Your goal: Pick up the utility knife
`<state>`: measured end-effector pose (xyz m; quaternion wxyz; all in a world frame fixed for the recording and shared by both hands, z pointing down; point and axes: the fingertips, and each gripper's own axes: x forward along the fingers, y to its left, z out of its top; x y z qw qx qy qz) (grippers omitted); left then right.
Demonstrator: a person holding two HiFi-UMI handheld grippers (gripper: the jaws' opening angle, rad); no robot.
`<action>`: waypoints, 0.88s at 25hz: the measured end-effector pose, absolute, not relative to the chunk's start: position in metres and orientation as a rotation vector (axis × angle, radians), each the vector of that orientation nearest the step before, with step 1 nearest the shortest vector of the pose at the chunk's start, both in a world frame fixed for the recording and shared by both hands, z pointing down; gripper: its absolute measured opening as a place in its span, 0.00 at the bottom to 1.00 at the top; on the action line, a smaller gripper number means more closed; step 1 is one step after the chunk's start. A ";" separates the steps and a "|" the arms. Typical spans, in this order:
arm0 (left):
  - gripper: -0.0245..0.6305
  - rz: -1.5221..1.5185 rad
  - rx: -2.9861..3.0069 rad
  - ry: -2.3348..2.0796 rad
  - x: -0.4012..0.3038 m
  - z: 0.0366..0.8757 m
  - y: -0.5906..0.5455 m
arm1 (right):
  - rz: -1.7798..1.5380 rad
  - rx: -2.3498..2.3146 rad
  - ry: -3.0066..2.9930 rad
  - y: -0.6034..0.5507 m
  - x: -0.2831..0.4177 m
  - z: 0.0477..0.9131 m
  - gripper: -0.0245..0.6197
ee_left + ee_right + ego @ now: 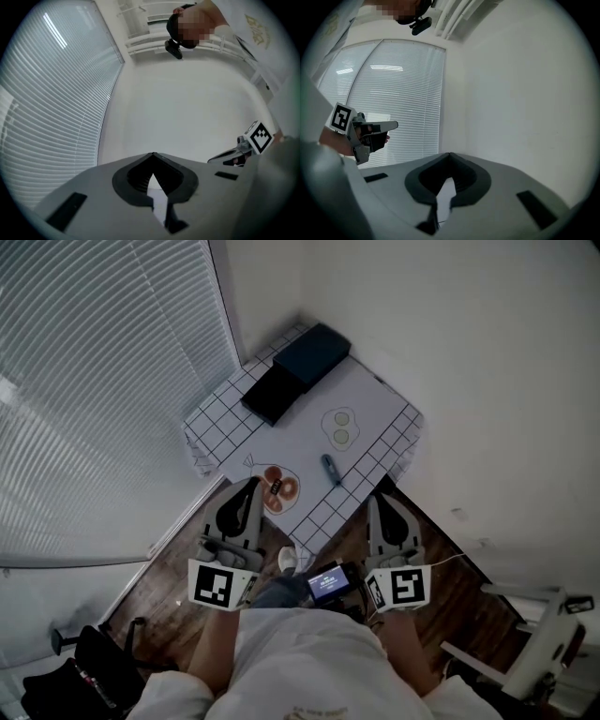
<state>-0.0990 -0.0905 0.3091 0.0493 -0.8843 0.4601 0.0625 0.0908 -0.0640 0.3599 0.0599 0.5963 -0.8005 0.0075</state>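
The utility knife (332,470), dark with a slim body, lies on the table (375,404) with its white grid cloth, near the table's front right edge. My left gripper (251,483) hovers at the table's near corner, left of the knife and beside a printed plate picture (279,488). My right gripper (376,498) is held just off the table's front right edge, a little short of the knife. In both gripper views the jaws meet at their tips with nothing between them: left gripper (153,154), right gripper (449,153). The knife shows in neither gripper view.
Two dark flat boxes (295,371) lie at the table's far corner, and a fried-egg print (340,427) is on the cloth beyond the knife. Window blinds (94,381) line the left, white walls close the corner. A white chair (525,643) stands on the wooden floor at lower right.
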 end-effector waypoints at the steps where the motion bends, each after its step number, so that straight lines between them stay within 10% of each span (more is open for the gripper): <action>1: 0.05 0.184 -2.697 1.377 -0.097 0.310 -0.094 | 0.025 1.809 -2.416 -0.068 0.089 0.361 0.05; 22: 0.05 -0.139 -2.856 1.342 -0.040 0.401 -0.156 | 0.168 1.712 -2.373 -0.135 0.111 0.412 0.05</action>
